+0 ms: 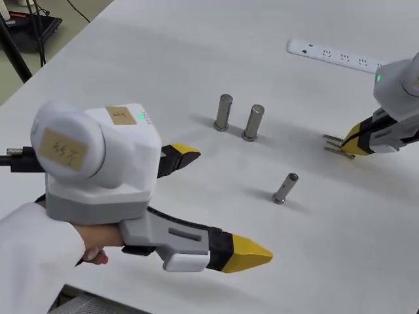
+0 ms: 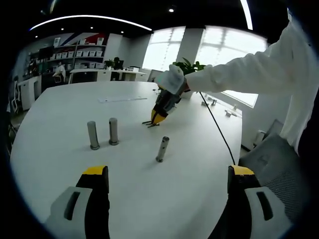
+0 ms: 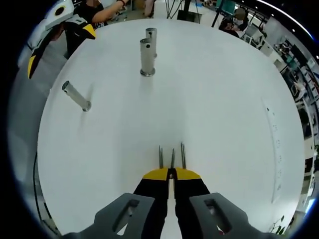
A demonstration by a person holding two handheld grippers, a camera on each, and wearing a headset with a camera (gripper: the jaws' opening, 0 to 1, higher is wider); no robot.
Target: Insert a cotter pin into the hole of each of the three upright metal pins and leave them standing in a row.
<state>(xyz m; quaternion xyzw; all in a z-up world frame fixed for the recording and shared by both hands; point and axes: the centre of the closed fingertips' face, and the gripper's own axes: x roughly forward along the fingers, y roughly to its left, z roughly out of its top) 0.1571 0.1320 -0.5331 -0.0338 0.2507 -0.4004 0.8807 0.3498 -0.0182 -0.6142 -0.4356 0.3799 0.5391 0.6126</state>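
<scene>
White table, three metal pins standing, well apart from the cotter pins
Left gripper gapes empty; right gripper is pinched together, seemingly on the middle cotter pin. Lift that one alone, and let the left steady a metal pin.

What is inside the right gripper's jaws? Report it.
Cotter pins stick out of the shut right gripper, three prongs showing. The jaws cover their heads, so how many pins is unclear.
</scene>
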